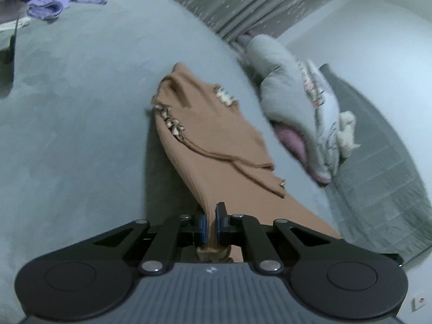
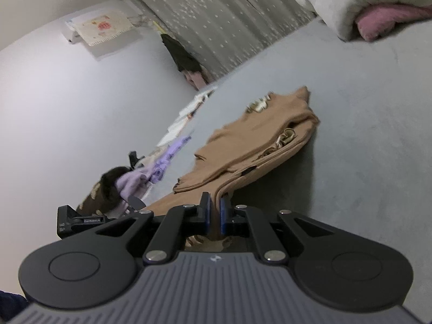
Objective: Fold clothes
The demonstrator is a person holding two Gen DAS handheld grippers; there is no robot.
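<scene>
Two grippers (image 1: 212, 216) (image 2: 215, 209) on garment (image 1: 216, 145) hem

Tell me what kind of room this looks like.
Most likely a bedroom: the brown garment lies on a wide grey bed, bundled bedding sits at one end, and star-patterned curtains hang behind.

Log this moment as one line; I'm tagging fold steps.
left gripper: shut on tan garment hem | right gripper: shut on tan garment edge | near end lifted, far end on grey bed
</scene>
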